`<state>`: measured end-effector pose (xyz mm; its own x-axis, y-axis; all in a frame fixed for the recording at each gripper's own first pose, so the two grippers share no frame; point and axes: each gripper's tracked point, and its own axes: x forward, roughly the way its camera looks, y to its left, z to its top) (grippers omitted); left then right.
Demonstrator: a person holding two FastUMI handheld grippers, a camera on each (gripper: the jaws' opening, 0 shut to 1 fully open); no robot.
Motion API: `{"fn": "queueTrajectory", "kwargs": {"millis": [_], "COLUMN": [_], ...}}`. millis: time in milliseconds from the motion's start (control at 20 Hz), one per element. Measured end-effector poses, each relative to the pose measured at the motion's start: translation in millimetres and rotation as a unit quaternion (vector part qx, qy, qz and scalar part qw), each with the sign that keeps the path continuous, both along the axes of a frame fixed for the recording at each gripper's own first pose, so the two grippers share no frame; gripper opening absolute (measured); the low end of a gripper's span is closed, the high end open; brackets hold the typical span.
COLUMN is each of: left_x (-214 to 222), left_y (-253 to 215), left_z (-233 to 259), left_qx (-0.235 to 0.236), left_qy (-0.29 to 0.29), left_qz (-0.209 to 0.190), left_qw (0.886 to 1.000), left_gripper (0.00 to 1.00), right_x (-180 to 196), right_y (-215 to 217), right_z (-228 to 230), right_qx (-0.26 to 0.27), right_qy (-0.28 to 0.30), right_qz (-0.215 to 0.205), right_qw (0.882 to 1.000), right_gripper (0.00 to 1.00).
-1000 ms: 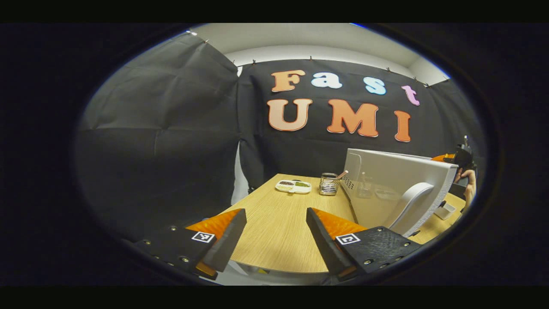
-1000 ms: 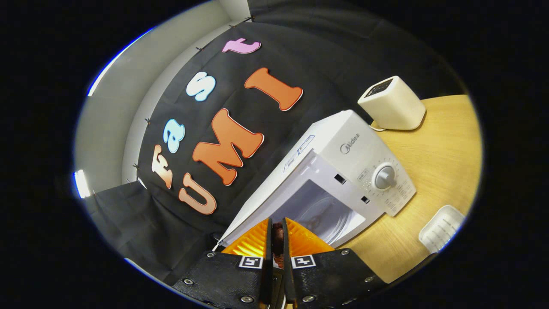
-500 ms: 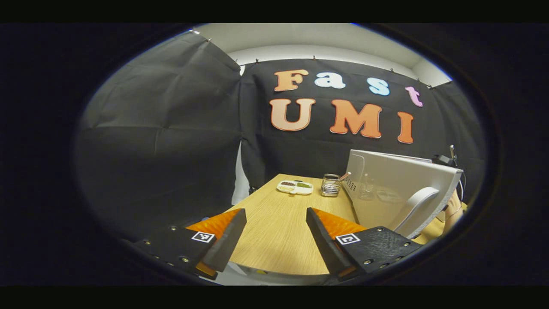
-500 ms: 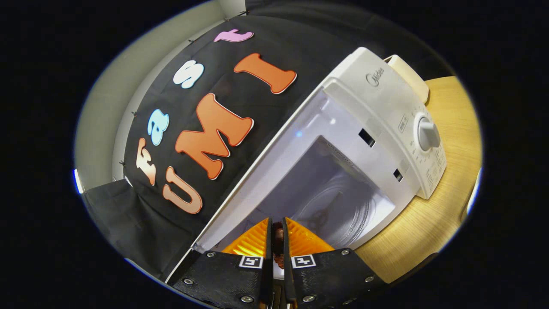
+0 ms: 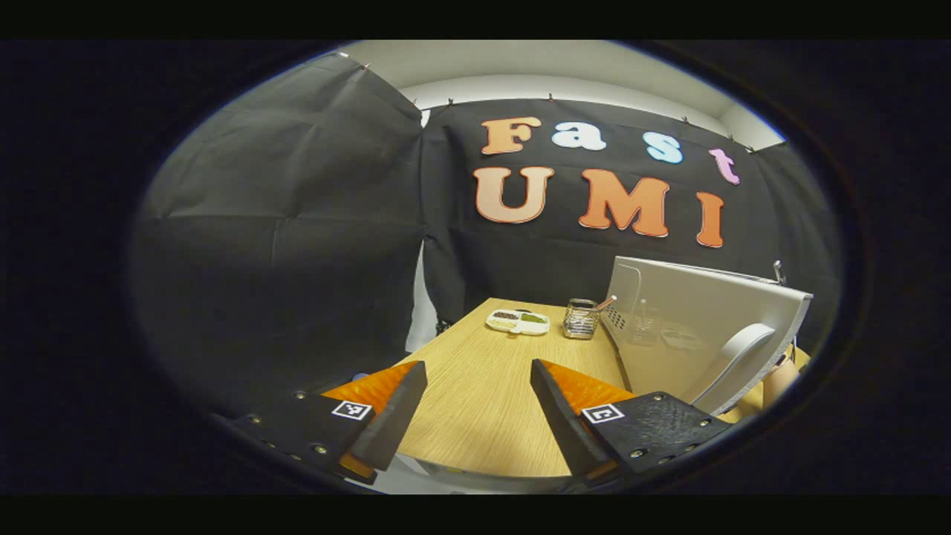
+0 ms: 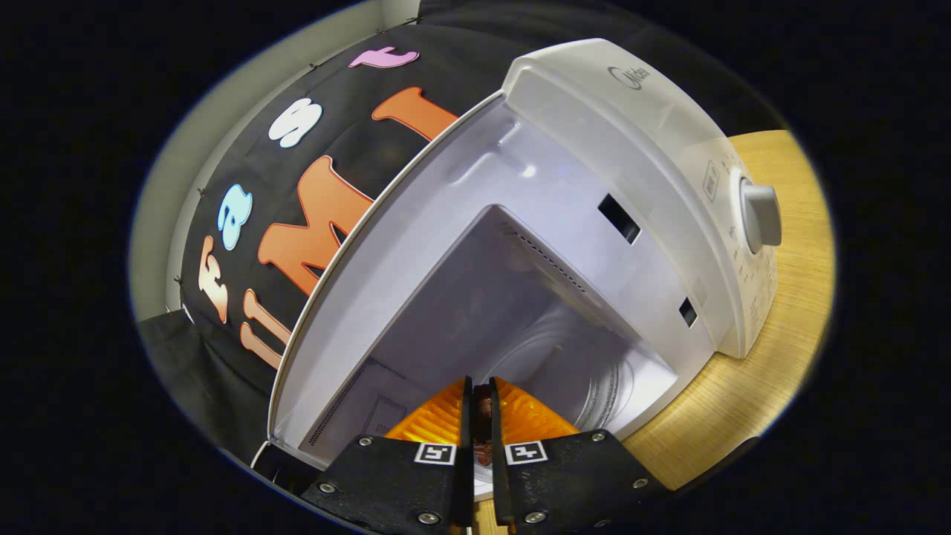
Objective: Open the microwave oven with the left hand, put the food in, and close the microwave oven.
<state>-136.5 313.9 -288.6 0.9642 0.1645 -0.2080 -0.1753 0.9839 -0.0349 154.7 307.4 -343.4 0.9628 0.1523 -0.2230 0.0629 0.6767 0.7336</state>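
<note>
The right gripper point(image 6: 479, 416) has its jaws pressed nearly together, pinching a small dark piece of food point(image 6: 483, 423) in the narrow slit between them; what the food is, I cannot tell. Just beyond the tips, at twelve o'clock, the open cavity of the microwave oven point(image 6: 565, 215) now looms far larger than it did a second ago, so the gripper has been carried right up to the mouth. The glass turntable point(image 6: 587, 371) lies at about one o'clock from the tips, and the control dial point(image 6: 759, 217) sits out at two o'clock.

The left gripper point(image 5: 475, 409) hangs with its jaws spread wide and holding nothing, over the wooden table point(image 5: 483, 386). At two o'clock from it stands the swung-open microwave door point(image 5: 698, 319) with its curved handle point(image 5: 732, 360), barely shifted. A divided dish point(image 5: 518, 321) and a small jar point(image 5: 581, 319) sit far off at twelve.

By my reckoning the opening is done and the food is about to go in; releasing it and closing the door remain.
</note>
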Motion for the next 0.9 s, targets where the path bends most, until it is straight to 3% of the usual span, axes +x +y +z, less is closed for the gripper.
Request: {"fn": "queueTrajectory", "kwargs": {"millis": [150,300,400,500,650,900], "left_x": [1,2,3,3,2,-1], "left_y": [-2,-4,-5,-9,-15,-22], "left_z": [-1,0,1,3,5,8], "left_qx": [-0.006,-0.007,-0.005,-0.007,-0.008,-0.001], "left_qy": [-0.001,-0.001,-0.003,-0.006,-0.008,-0.009], "left_qz": [-0.001,-0.003,-0.003,-0.006,-0.012,-0.019], "left_qw": [1.000,1.000,1.000,1.000,1.000,1.000], "left_gripper": [0.86,0.87,0.86,0.86,0.87,0.87], "right_x": [4,0,-3,-8,-27,-68], "right_y": [-9,-15,-18,-21,-22,-23], "right_z": [-9,-15,-7,-5,5,33], "right_qx": [-0.062,-0.122,-0.149,-0.192,-0.250,-0.284], "right_qy": [0.008,0.017,0.004,-0.008,-0.024,-0.052], "right_qz": [-0.008,0.002,0.009,0.013,0.036,0.083], "right_qw": [0.998,0.992,0.989,0.981,0.967,0.954], "right_gripper": [0.17,0.40,0.73,0.93,0.94,0.95]}}
